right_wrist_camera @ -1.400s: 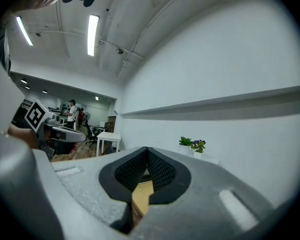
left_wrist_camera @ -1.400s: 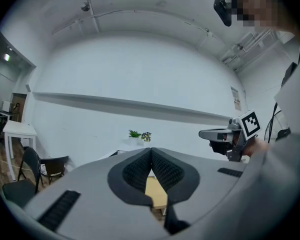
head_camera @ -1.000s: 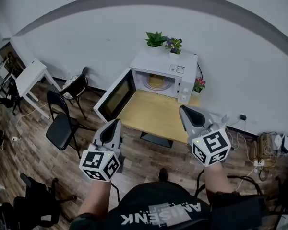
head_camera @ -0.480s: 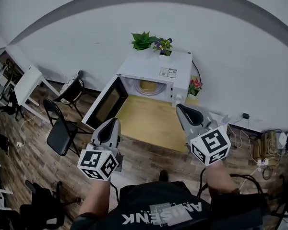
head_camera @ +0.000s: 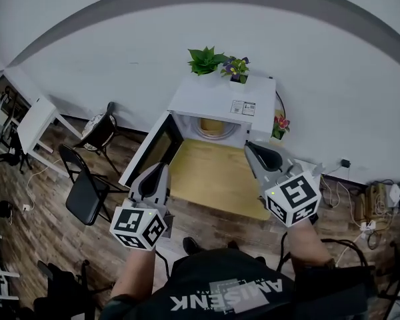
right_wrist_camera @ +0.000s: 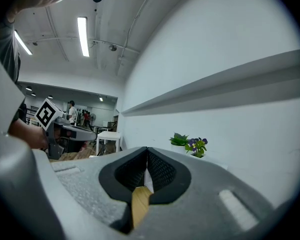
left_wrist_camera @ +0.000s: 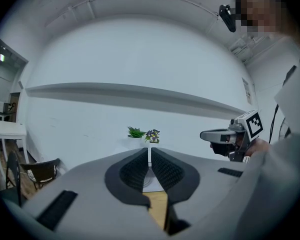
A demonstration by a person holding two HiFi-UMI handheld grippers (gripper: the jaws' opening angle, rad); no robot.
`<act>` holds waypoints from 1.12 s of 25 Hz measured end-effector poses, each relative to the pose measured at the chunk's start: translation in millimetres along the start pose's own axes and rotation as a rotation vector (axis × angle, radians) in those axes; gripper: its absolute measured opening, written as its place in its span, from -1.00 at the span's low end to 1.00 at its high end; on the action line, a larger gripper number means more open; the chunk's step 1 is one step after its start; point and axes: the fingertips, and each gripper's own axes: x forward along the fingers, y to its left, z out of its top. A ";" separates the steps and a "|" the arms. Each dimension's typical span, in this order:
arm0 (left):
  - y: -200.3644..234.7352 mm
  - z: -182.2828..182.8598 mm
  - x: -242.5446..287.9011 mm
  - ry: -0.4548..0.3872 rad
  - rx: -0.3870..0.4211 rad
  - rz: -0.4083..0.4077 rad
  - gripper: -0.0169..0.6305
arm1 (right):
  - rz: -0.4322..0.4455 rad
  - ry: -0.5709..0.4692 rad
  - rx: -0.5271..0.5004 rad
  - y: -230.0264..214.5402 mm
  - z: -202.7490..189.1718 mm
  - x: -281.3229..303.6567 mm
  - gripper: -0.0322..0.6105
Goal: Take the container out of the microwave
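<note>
**A:** What could go wrong from here?

**B:** The left tongs [head_camera: 161, 170] and right tongs [head_camera: 251, 148] are both clenched on nothing, on the near side and well apart from the white box-shaped microwave [head_camera: 221, 102]. If they reach in like that, I think they would push the pale yellow round container [head_camera: 213, 127] deeper rather than grip it. The dark-windowed door [head_camera: 153, 151] hangs open on the left, so the left tongs could clip it.

**A:** Where is the container?

**B:** It is inside the cavity, at the far end of the light wooden tabletop [head_camera: 213, 179].

**A:** What is hard to make out?

**B:** Its rim, any lid and its contents are too small to tell. Both gripper views also hide it behind their own jaws.
</note>
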 end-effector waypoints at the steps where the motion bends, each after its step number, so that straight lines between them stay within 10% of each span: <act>1: 8.4 2.3 0.9 -0.005 -0.004 -0.006 -0.94 | -0.011 0.001 0.005 1.8 1.7 7.0 -0.88; 28: 131.1 -10.3 27.6 0.034 -0.042 -0.114 -0.47 | -0.015 0.136 -0.032 26.9 -12.7 153.2 -0.39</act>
